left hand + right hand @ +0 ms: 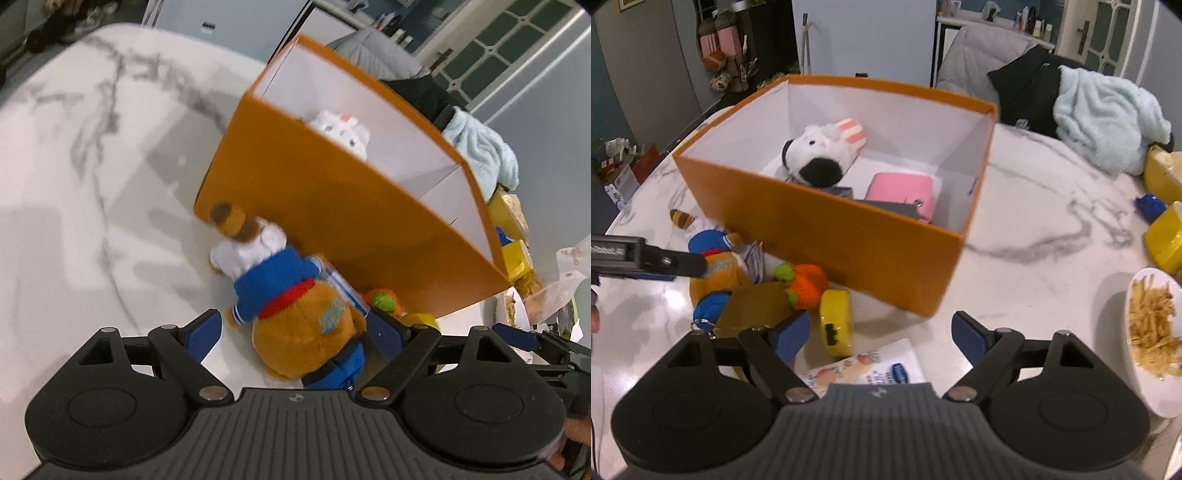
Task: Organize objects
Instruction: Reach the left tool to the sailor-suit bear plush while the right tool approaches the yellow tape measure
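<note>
An orange box (849,236) with white inside stands on the marble table; it also shows in the left wrist view (332,206). It holds a white plush (820,155) and a pink pouch (905,192). A brown plush in blue clothes (295,314) lies beside the box, also in the right wrist view (716,273). My left gripper (291,336) is open, its fingers on either side of the plush. My right gripper (879,336) is open and empty above a yellow tape measure (836,321) and a leaflet (868,365). An orange knitted toy (805,284) lies by the box.
A white dish of fries (1148,339) sits at the right edge. Yellow containers (1167,243) and a small blue item (1150,206) stand at the far right. A light blue towel (1104,118) and dark clothes (1027,92) lie behind the box. A brown card (753,306) lies by the plush.
</note>
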Action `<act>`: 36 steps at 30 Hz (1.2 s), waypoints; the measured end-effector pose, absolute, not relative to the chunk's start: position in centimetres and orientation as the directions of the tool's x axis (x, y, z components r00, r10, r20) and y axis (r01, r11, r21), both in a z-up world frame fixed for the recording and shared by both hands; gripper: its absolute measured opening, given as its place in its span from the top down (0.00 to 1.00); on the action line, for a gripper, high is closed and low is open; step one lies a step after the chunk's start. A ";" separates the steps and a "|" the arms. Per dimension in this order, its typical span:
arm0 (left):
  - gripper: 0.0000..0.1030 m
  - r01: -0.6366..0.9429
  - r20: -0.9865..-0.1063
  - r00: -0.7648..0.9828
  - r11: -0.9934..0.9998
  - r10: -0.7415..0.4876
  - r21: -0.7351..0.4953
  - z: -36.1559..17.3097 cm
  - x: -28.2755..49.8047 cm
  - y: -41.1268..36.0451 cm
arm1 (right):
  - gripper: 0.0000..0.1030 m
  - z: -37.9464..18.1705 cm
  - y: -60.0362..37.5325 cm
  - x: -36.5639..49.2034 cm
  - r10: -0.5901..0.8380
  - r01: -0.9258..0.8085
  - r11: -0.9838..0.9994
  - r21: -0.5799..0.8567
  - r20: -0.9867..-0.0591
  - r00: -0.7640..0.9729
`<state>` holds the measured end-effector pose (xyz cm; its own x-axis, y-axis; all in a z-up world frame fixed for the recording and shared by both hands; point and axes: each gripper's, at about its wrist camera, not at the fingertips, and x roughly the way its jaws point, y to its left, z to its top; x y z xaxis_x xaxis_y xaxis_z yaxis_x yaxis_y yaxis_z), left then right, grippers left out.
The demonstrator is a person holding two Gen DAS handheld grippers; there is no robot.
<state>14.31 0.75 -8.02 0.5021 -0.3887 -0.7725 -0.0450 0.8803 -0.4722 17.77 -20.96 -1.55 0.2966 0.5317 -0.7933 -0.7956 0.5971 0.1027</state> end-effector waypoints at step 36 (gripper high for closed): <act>0.21 0.188 -0.866 0.278 0.908 -0.415 -0.375 -8.4 13.4 1.9 | 0.79 -4.6 -18.9 18.0 0.541 -0.762 0.615 0.204 -0.812 0.219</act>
<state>13.40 1.91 -8.39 0.2778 -0.4151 -0.8664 0.1878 0.9079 -0.3748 17.95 -18.85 -4.57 0.2193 0.5411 -0.8119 -0.7616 0.6150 0.2041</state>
